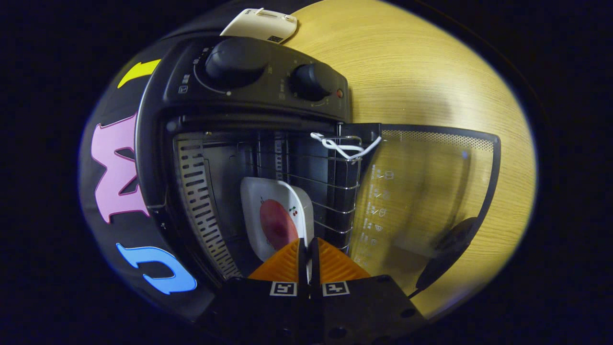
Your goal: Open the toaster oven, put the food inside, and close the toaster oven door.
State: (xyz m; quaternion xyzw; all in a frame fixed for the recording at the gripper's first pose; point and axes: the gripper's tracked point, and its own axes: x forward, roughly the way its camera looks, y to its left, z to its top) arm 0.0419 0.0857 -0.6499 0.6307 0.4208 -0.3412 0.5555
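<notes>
The black toaster oven (258, 81) stands open, its glass door (421, 201) swung fully down onto the wooden table. A white square plate (275, 199) with a reddish round piece of food (278, 225) on it sits inside the oven cavity, over the wire rack (330, 187). My gripper (308, 247) is shut on the plate's near rim, with the thin white edge showing between the two fingers. The plate's near corner is hidden behind the fingers. I cannot tell whether the plate rests on the rack or hangs just above it.
Two knobs (239, 60) sit on the oven's control panel. A white string (342, 146) is tied to the rack's front corner by the door hinge. The door's dark handle (448, 254) lies at its far edge. A white device (261, 24) rests on the table (421, 67) beyond the oven.
</notes>
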